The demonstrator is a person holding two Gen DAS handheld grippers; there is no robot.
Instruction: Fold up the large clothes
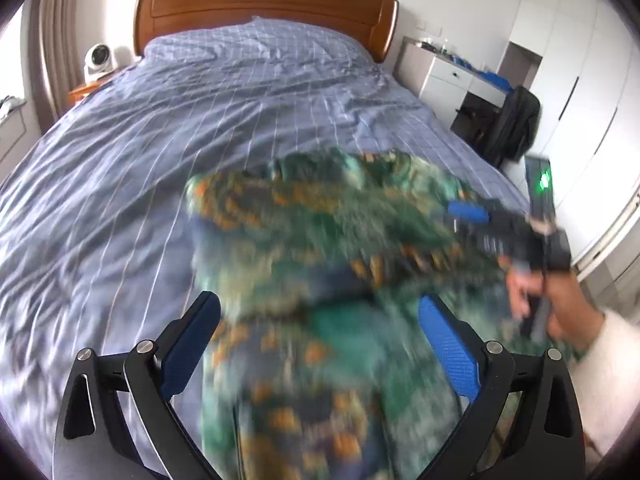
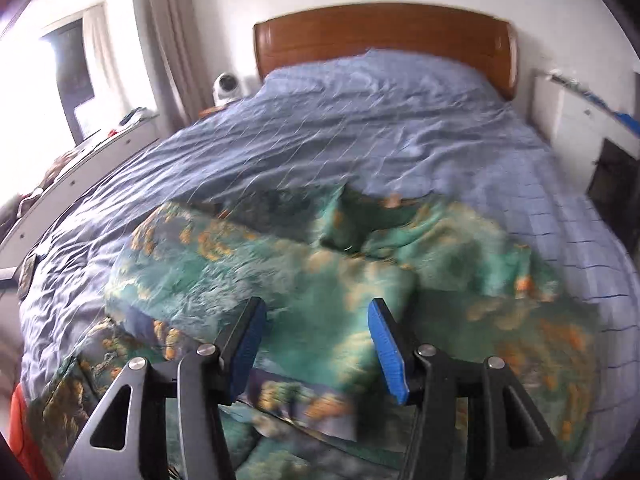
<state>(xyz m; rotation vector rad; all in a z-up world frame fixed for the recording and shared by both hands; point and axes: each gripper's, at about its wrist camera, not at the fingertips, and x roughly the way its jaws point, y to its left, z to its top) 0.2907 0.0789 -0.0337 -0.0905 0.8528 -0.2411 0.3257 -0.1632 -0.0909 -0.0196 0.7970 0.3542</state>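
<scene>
Left view alone shows hand (image 1: 560, 304) holding right tool (image 1: 468, 214)

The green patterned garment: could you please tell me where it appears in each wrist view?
Left wrist view: the green patterned garment fills the lower centre, blurred, running down between the tool's fingers.
Right wrist view: it spreads across the lower half of the bed.
Shared landmark: the wooden headboard, top centre in both.
</scene>
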